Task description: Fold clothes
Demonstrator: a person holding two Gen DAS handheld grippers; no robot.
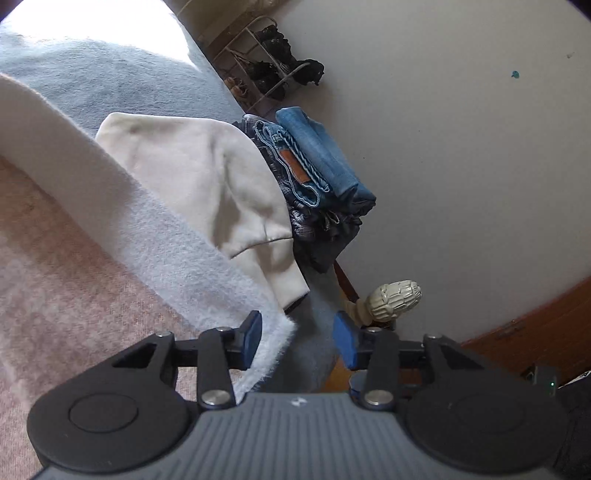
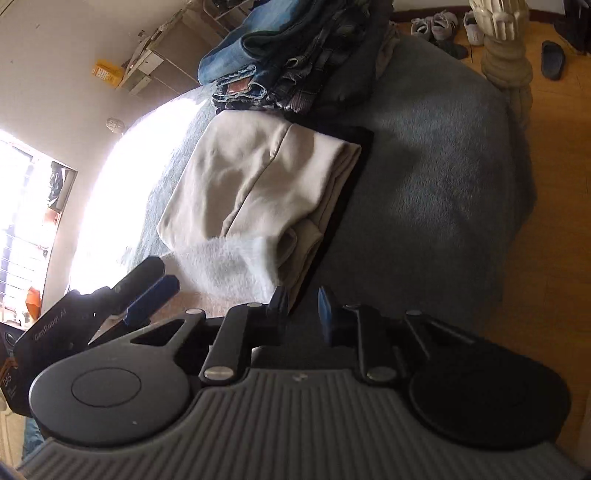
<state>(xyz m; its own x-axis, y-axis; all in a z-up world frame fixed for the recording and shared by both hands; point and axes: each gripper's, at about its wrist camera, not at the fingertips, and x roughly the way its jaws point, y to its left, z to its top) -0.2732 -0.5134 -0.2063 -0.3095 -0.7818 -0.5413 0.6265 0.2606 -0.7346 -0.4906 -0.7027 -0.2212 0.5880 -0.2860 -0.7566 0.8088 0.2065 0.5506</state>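
A fluffy white and pink garment (image 1: 110, 258) lies across the bed, and its fuzzy corner rests against the near pad of my left gripper (image 1: 298, 338). That gripper's jaws stand wide and do not press on the cloth. The same fluffy garment (image 2: 225, 266) shows in the right wrist view, overlapping a folded cream garment (image 2: 251, 184). My right gripper (image 2: 303, 306) hovers just in front of that pile, pads a narrow gap apart with nothing between them. The left gripper (image 2: 155, 282) appears at its left. The cream garment (image 1: 192, 184) lies on the blanket.
A stack of folded jeans (image 1: 314, 158) sits beyond the cream garment on the grey-blue blanket (image 2: 424, 184). A black cloth (image 2: 351, 192) lies under the cream one. A carved cream bedpost (image 2: 506, 55) marks the bed's corner; shoes (image 2: 439, 26) lie on the wooden floor (image 2: 546, 240).
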